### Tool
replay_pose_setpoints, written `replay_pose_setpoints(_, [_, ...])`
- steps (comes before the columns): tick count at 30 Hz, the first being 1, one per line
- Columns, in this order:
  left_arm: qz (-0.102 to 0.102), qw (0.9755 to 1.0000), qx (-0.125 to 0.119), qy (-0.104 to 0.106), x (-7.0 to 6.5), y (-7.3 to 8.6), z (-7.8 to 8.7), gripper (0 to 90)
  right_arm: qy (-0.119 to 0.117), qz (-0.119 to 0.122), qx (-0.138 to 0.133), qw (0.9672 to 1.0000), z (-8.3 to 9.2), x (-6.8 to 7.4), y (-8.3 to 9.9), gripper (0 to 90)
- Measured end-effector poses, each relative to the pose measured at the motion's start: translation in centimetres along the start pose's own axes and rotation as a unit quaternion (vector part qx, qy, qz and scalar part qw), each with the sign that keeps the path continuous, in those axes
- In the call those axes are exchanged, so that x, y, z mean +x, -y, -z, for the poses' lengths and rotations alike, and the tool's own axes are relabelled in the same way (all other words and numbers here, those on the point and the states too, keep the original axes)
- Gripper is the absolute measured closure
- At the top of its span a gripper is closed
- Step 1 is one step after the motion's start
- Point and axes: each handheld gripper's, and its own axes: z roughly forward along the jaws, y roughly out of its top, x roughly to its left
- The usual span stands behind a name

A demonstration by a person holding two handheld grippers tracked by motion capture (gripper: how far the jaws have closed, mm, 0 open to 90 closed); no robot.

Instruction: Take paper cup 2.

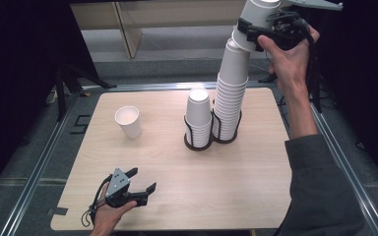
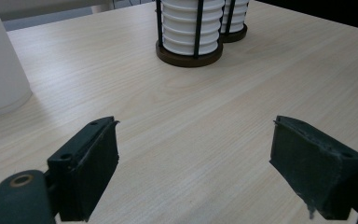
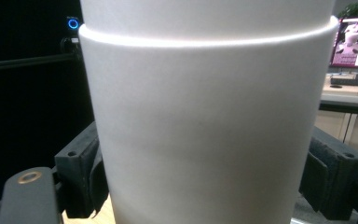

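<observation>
My right gripper (image 1: 256, 30) is raised at the top right and shut on a white paper cup (image 1: 262, 10), tilted just above a tall stack of cups (image 1: 231, 93) in a black wire holder. In the right gripper view the held cup (image 3: 205, 130) sits between both pads, with another cup's rim over it. A shorter stack (image 1: 198, 115) stands in a second holder to the left. A single cup (image 1: 128, 121) stands upright at the table's left. My left gripper (image 1: 142, 181) rests low near the front edge, open and holding nothing (image 2: 196, 172).
The wooden table (image 1: 177, 187) has a metal frame around it. In the left gripper view the shorter stack's holder (image 2: 189, 28) is ahead and the single cup (image 2: 0, 70) is at the left. A lit monitor (image 3: 356, 42) stands behind the held cup.
</observation>
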Motion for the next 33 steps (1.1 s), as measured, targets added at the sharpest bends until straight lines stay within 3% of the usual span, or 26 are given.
replay_pose_setpoints(6, [-0.003, 1.0000, 0.008, 0.000, 0.0, 0.0, 0.0, 14.5, 0.004, 0.011, 0.001, 0.9999, 2.9, -0.4, -0.3, 16.9])
replay_pose_setpoints(13, [-0.007, 0.9999, 0.015, 0.000, 0.0, 0.0, 0.0, 14.5, 0.004, 0.028, 0.029, 0.9992, 5.9, -0.4, 1.7, 17.0])
replay_pose_setpoints(22, [-0.003, 0.9999, 0.015, -0.003, 0.0, 0.0, -0.2, 14.5, -0.028, 0.040, 0.046, 0.9978, 8.2, 1.2, 6.8, 17.0])
replay_pose_setpoints(23, [-0.003, 0.9999, 0.015, -0.003, 0.0, 0.0, -0.2, 14.5, -0.034, 0.028, 0.051, 0.9977, 8.4, 1.7, 7.5, 17.1])
replay_pose_setpoints(27, [-0.001, 0.9999, 0.011, -0.003, 0.1, 0.1, -0.2, 14.5, -0.052, 0.031, 0.051, 0.9969, 8.7, 2.6, 9.9, 17.1])
replay_pose_setpoints(33, [-0.001, 1.0000, 0.009, -0.004, 0.1, 0.1, -0.3, 14.5, -0.076, 0.013, 0.068, 0.9946, 8.4, 3.7, 13.5, 17.1])
